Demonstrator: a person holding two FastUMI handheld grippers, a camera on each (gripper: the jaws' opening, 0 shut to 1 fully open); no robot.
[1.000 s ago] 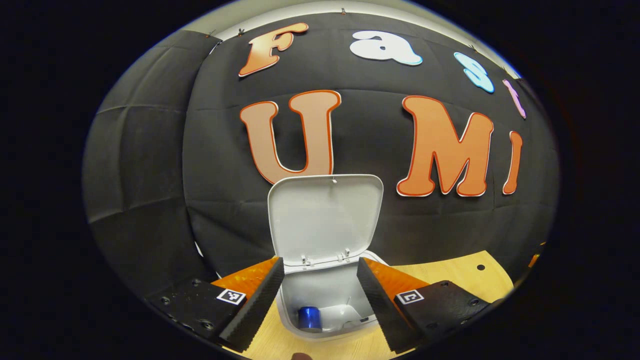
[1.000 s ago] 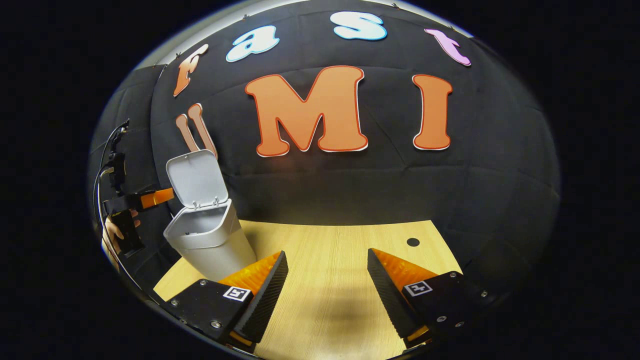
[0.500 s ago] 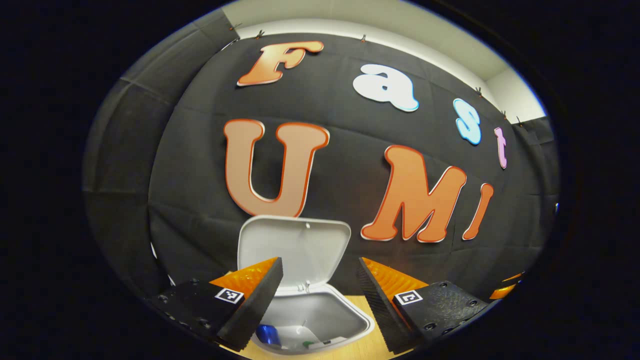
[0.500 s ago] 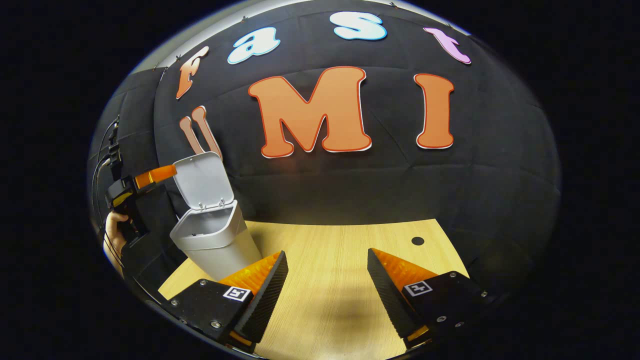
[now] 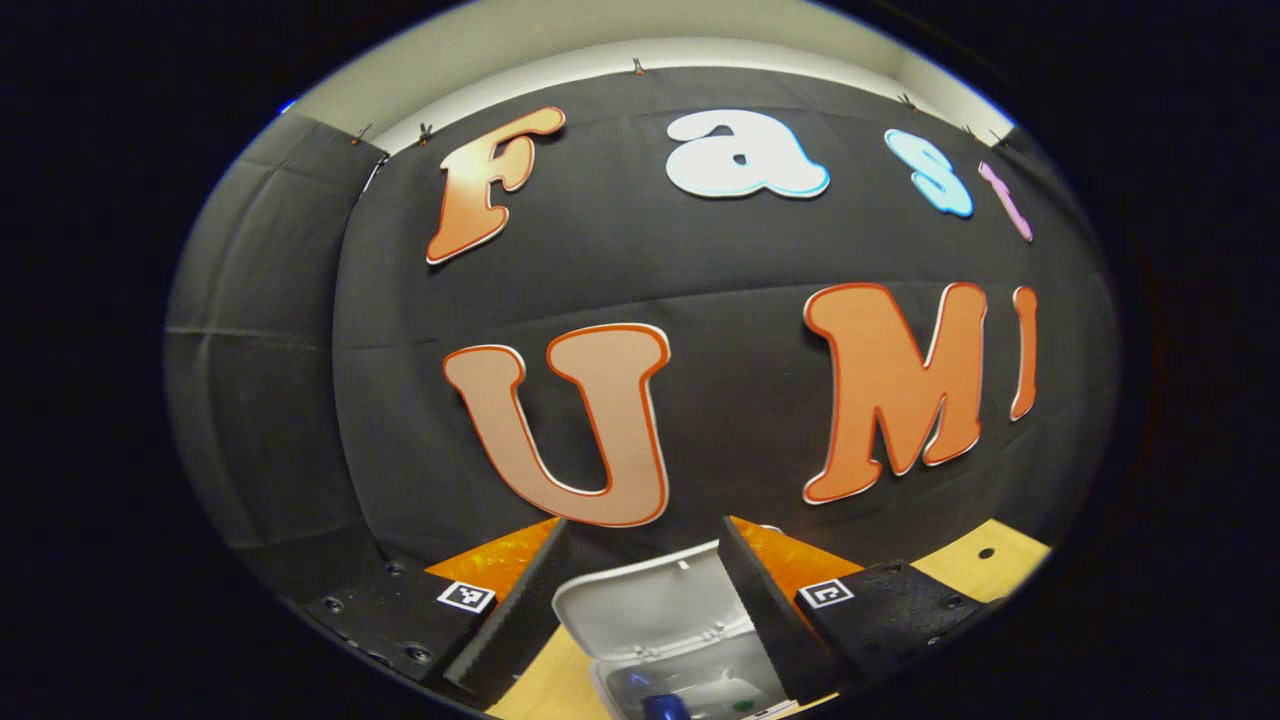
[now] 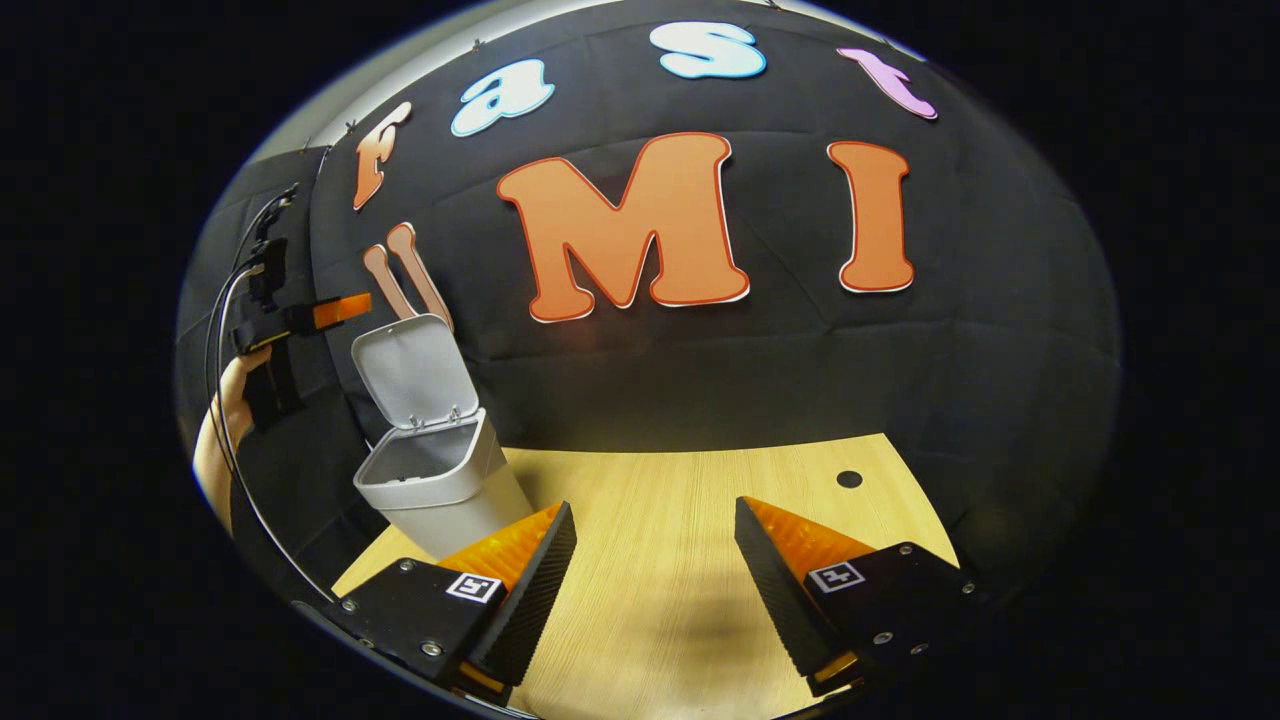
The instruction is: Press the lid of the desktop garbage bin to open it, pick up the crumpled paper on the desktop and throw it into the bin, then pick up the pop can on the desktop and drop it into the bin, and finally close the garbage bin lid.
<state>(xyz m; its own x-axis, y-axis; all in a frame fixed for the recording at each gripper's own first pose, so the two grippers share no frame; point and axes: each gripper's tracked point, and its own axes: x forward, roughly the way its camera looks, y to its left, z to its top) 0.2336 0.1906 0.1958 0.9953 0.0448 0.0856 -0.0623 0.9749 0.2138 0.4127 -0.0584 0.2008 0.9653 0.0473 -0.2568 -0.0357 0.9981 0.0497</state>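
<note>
Left gripper view: my left gripper (image 5: 640, 600), wide and empty, sits above the lid (image 5: 655, 610) at bottom middle, ready to push it shut. Right gripper (image 6: 655, 580) waits wide.

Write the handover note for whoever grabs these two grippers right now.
Left gripper: open, empty, raised above the bin's upright lid.
Right gripper: open, empty, over the wooden desktop.
Bin: stands at the desk's left, lid up. The blue pop can lies inside; something pale lies beside it, too small to identify.
Done: lid opened, can dropped in; no paper seen on the desktop.
Left: close the lid, likely with the left gripper.
</note>
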